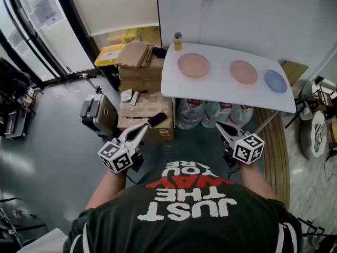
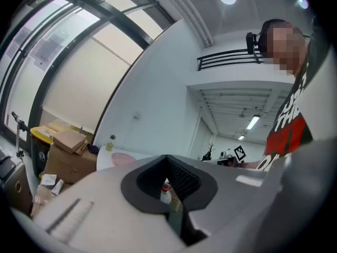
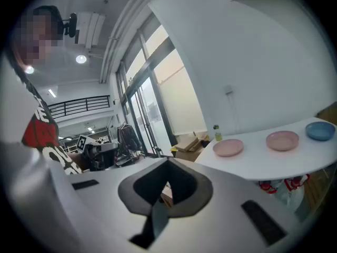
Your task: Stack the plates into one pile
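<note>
Three plates lie apart in a row on the white table (image 1: 221,91): a pink plate (image 1: 193,65) at the left, a second pink plate (image 1: 244,71) in the middle, and a blue plate (image 1: 275,80) at the right. The right gripper view shows the same row, the pink plates (image 3: 228,147) (image 3: 283,140) and the blue plate (image 3: 320,130). My left gripper (image 1: 142,131) and right gripper (image 1: 221,127) hover below the table's near edge, well short of the plates. Both are shut and hold nothing. In the left gripper view only the left pink plate (image 2: 122,158) shows.
A small bottle (image 1: 178,41) stands at the table's far left corner. Cardboard boxes (image 1: 141,67) are stacked left of the table, with a yellow bin (image 1: 109,54) behind them. Packs of water bottles (image 1: 210,112) sit under the table. A grey case (image 1: 97,115) stands on the floor.
</note>
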The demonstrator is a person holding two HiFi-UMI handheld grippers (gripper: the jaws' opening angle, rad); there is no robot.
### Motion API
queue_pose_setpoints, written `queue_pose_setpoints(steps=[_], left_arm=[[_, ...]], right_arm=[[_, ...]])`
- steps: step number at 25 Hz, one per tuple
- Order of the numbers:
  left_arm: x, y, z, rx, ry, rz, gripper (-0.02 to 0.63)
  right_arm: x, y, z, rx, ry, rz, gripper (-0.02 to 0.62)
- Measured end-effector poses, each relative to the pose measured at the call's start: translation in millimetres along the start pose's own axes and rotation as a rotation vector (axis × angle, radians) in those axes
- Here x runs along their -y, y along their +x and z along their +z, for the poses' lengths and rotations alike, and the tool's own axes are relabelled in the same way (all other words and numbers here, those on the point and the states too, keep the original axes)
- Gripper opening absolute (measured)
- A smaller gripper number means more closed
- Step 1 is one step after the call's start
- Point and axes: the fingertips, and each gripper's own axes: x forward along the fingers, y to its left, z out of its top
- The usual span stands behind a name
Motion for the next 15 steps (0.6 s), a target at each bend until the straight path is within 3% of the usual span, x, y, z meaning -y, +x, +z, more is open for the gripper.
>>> queue_pose_setpoints(steps=[15], left_arm=[[17, 34, -5, -0.005, 0.001, 0.004, 0.008]], right_arm=[[25, -15, 7, 0.005, -0.015, -0.007, 0.005]])
